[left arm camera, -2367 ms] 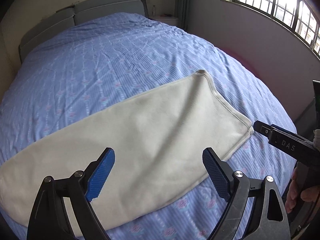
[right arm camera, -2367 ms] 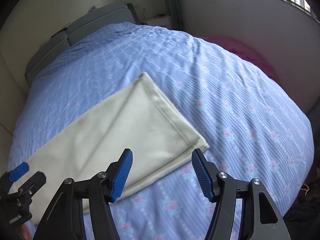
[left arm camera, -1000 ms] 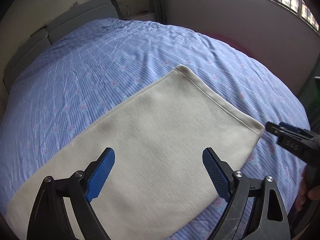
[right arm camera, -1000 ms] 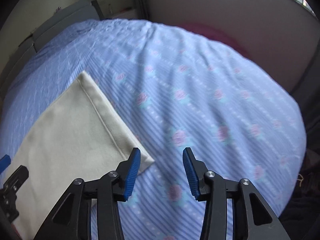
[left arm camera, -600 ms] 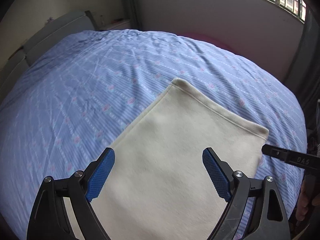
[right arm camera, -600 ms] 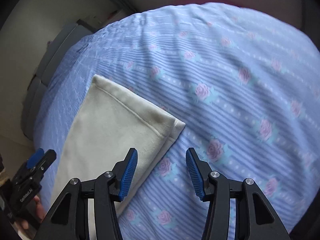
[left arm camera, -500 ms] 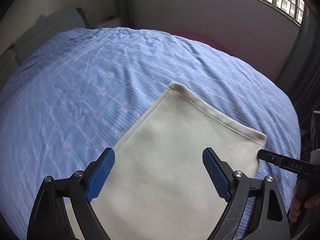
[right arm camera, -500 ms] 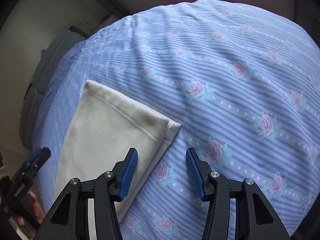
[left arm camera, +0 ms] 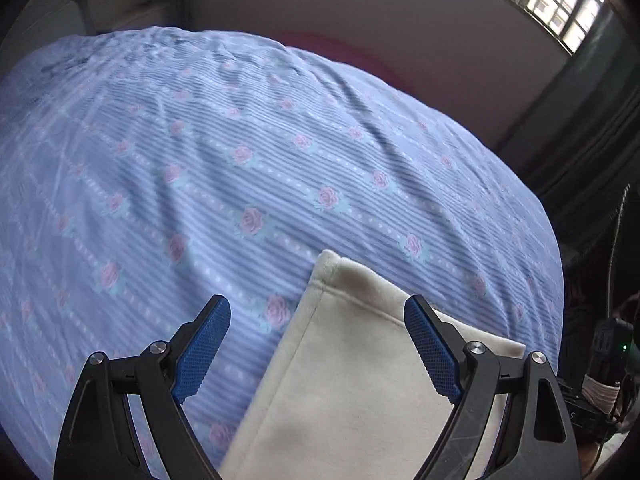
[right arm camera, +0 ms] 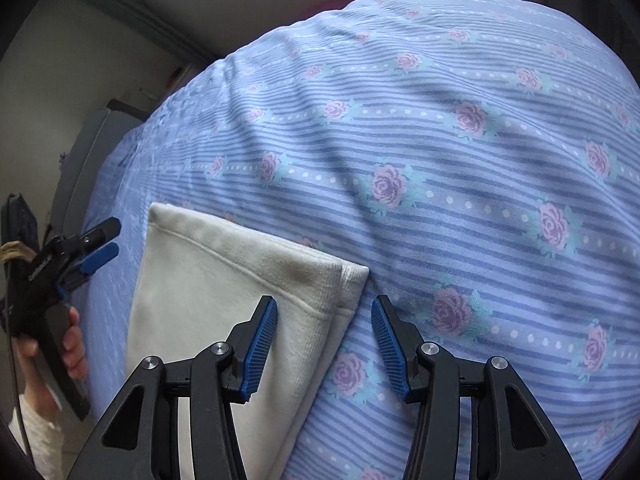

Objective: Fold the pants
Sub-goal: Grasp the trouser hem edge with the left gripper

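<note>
Right gripper point(right arm camera: 324, 344) fingers parted to a moderate gap, gripping nothing, poised just above the near corner of the cream pants point(right arm camera: 224, 292), 1 blue pad over the cloth, the other over the bedspread point(right arm camera: 460, 152). Left gripper point(left arm camera: 316, 354) fingers spread wide, also empty, straddling the far hem corner of the pants point(left arm camera: 360, 372). Compared with 0.5 s ago: both lower and closer to the hem, left one shifted toward its corner. Left hand point(right arm camera: 70, 344) wrapped around its handle, at the bed's edge. Pants flat on the flowered bedspread point(left arm camera: 240, 152).
</note>
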A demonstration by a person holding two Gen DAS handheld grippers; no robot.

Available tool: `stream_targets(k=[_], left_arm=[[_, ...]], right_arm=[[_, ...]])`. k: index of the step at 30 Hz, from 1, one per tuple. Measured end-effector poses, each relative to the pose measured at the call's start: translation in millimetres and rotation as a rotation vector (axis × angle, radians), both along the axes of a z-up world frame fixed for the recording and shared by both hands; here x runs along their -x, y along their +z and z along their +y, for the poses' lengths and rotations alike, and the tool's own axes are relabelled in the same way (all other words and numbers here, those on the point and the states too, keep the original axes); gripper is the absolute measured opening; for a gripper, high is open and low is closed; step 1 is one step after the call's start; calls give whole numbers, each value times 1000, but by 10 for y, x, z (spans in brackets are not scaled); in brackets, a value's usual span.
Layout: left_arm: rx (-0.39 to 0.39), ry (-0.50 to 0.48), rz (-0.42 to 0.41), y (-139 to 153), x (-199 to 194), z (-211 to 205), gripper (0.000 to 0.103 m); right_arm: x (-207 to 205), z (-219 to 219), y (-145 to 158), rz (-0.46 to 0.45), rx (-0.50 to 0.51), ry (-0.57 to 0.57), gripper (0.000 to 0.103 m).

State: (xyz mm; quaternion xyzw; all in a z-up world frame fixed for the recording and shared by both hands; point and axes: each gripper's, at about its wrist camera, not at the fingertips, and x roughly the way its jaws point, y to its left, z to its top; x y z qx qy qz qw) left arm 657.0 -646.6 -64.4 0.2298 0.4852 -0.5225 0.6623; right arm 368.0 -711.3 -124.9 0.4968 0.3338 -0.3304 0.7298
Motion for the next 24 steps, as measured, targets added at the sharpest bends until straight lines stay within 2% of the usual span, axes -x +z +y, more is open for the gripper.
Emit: stream_targets(k=[4,6,8,12,15,20,24], left_arm=[[-49,-129,54,-208,8,-173,73],[-64,-164,52,-284,-14,-224,70],[-88,-204,41,-371,-43,-280,60],[-108,-278,58,-488,-56,-351,58],[-110,-314,72,-527,-73,-394,52],[-110,-365,112,-574,-24,-480,35],[-109,-352,129,-631,-47,-555,35]], right_arm=[[-59,-22,-11,-21,-1,-28,51],[-46,-32,-33,-32,-3,-42,51],[-58,-42,-53,-33,3,-40,50],[-80,-35,-71,-24,22,-34,50],[-74,-27,-87,-24,30,-34,50],[-70,-40,-111,-29,40,-19,49],[-72,-64,-135,-32,38,-12,49]])
